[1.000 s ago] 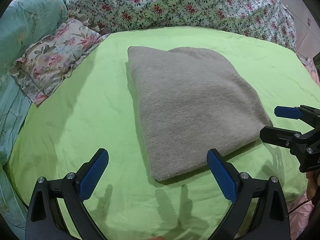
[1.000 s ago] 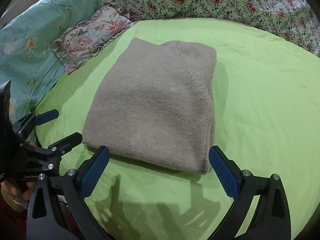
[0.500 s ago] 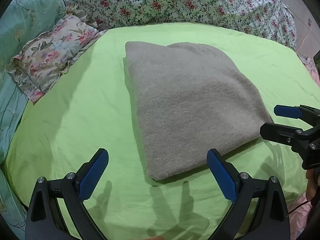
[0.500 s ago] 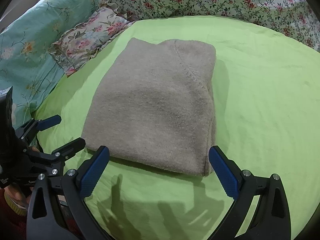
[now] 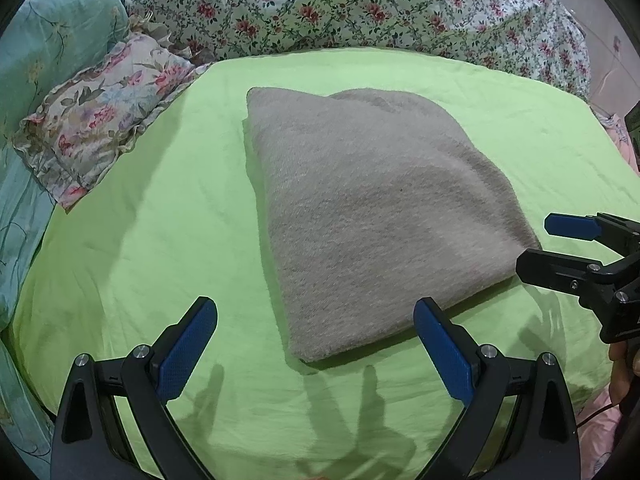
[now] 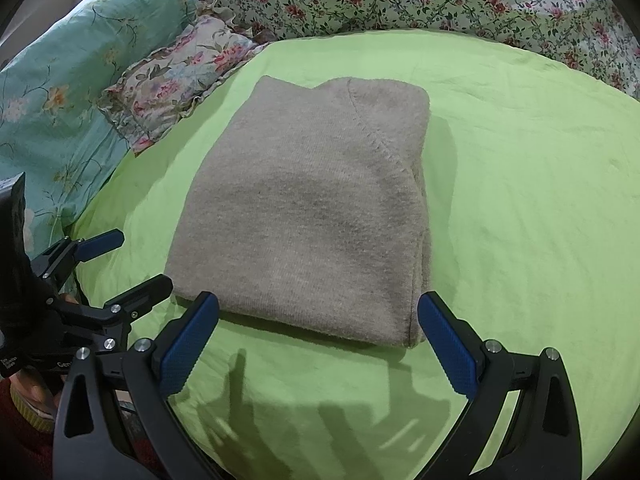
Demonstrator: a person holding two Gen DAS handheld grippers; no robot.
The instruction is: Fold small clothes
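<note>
Sweater (image 5: 372, 216) is folded into a flat grey rectangle, lying mid-bed on the green sheet (image 5: 160, 240), well clear of the bed's edges. Left gripper (image 5: 316, 344) has its jaws spread wide, holding nothing, just off the sweater's near-left corner. Right gripper (image 6: 318, 340) also gapes wide and holds nothing, at the near edge. Floral pillow (image 6: 176, 80) sits at the far-left corner, quilt (image 5: 360, 4) along the far edge.

Both views sit slightly closer to the folded grey garment (image 5: 376, 216) than before.
</note>
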